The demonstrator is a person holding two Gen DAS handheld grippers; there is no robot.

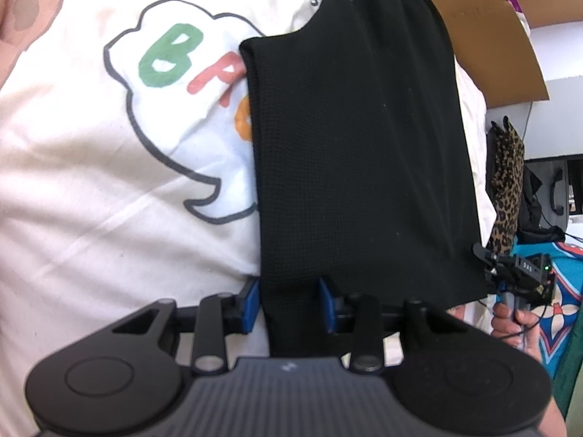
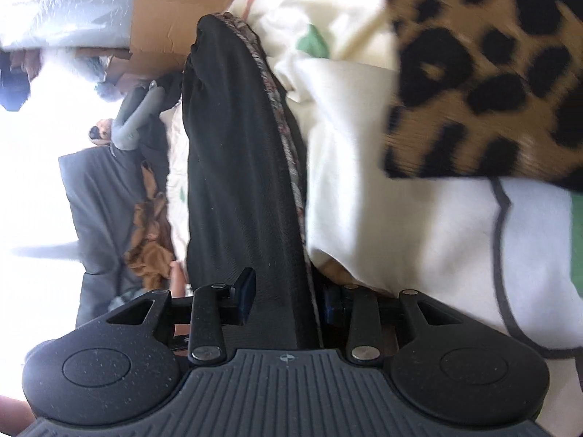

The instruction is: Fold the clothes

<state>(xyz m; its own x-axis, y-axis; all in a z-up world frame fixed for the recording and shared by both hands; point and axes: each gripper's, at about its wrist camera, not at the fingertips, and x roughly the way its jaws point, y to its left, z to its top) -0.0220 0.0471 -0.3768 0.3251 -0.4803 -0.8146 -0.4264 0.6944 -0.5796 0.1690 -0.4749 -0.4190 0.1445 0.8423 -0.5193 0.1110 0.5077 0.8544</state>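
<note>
A black knit garment [image 1: 364, 153] hangs in front of a person's white printed T-shirt [image 1: 91, 167]. My left gripper [image 1: 289, 306] is shut on its lower left edge, and the fabric fills the gap between the blue pads [image 1: 251, 304]. At the garment's lower right corner, my right gripper [image 1: 486, 266] is held by a hand [image 1: 510, 324]. In the right wrist view the black garment [image 2: 237, 167] runs edge-on away from my right gripper [image 2: 288, 302], which is shut on it. A patterned trim lines its right edge.
A leopard-print cloth [image 2: 484, 73] hangs close at the upper right and also shows as the leopard-print cloth [image 1: 506, 189] beyond the garment. Brown cardboard [image 1: 503, 36] stands behind. A bright blue patterned fabric [image 1: 561, 309] lies at the lower right. Grey upholstery [image 2: 98, 200] is on the left.
</note>
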